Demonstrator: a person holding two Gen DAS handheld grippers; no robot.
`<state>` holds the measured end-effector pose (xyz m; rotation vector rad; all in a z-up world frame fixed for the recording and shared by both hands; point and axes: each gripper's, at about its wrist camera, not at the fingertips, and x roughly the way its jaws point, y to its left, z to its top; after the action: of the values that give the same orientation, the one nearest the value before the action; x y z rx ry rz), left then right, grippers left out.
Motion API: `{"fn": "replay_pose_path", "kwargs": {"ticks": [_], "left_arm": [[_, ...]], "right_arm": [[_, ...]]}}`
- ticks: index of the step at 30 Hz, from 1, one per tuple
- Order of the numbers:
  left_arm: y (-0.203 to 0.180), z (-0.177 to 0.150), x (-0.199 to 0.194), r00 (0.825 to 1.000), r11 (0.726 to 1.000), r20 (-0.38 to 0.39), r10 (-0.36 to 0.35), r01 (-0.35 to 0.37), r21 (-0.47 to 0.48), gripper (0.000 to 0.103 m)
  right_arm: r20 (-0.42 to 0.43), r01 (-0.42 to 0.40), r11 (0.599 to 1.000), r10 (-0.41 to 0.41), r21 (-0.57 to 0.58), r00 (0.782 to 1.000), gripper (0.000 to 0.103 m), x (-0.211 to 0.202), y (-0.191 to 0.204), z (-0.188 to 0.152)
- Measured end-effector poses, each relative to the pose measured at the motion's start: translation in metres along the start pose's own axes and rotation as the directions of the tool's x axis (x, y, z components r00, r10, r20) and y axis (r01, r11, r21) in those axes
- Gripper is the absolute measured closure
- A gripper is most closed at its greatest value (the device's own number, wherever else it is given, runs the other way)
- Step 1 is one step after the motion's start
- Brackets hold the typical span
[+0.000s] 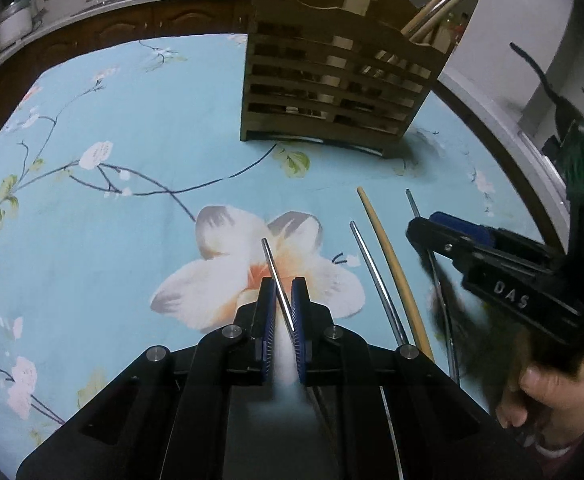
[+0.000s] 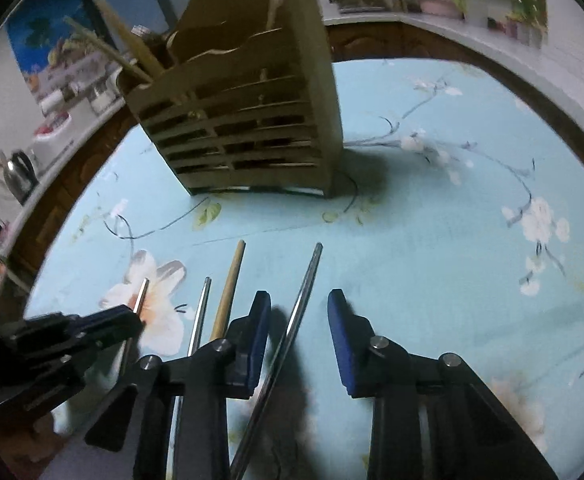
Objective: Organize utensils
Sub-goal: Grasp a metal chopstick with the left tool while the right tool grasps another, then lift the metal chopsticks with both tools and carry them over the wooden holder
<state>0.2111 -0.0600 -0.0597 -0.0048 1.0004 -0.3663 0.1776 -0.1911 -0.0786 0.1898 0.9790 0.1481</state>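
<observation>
Because they are thin, stiff and slick, the steel chopsticks should be pinched mid-shaft, squarely. The left hand-held gripper [image 1: 281, 300] is clamped on one steel chopstick [image 1: 277, 280]; the right hand-held gripper [image 2: 299, 312] stands partly open around another [image 2: 298, 308], not yet pinching it. On the table [image 1: 131, 160] lie three steel chopsticks and one wooden chopstick [image 1: 388, 256], besides the held one, near the wooden holder [image 1: 332, 88].
</observation>
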Motion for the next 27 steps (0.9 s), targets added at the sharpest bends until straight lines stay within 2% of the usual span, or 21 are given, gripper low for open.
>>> {"fn": "replay_pose_path", "kwargs": {"ticks": [4,6,9,12,15,21,27], "left_arm": [[-0.01,0.003,0.008,0.999,0.999,0.013,0.036,-0.037,0.02,0.097],[-0.011,0.004,0.01,0.999,0.999,0.019,0.044,-0.044,0.027,0.097],[-0.009,0.005,0.01,0.999,0.999,0.01,0.036,-0.036,0.015,0.099],[-0.004,0.004,0.003,1.0,1.0,0.015,0.016,-0.016,-0.007,0.099],[0.004,0.001,-0.013,0.999,0.999,0.049,-0.007,0.009,-0.044,0.099],[0.009,0.0,-0.064,0.988,0.995,0.145,-0.059,0.07,-0.071,0.099],[0.008,0.001,-0.12,0.965,0.991,0.244,-0.098,0.116,-0.062,0.099]], "right_arm": [[-0.002,0.071,0.995,-0.071,-0.067,0.997,0.083,0.002,0.007,0.0],[0.0,0.075,0.995,-0.075,-0.068,0.997,0.091,0.002,0.006,0.0],[-0.007,0.053,0.998,-0.054,-0.042,0.999,0.097,-0.001,-0.001,0.001],[-0.014,-0.023,0.999,0.024,0.034,1.0,0.098,-0.006,-0.012,0.0],[0.012,-0.058,0.997,0.058,0.053,0.998,0.098,-0.022,-0.013,-0.003],[0.125,-0.145,0.988,0.137,0.059,0.983,0.098,-0.075,-0.011,0.0],[0.244,-0.164,0.986,0.153,0.024,0.958,0.098,-0.133,-0.007,0.008]]}}
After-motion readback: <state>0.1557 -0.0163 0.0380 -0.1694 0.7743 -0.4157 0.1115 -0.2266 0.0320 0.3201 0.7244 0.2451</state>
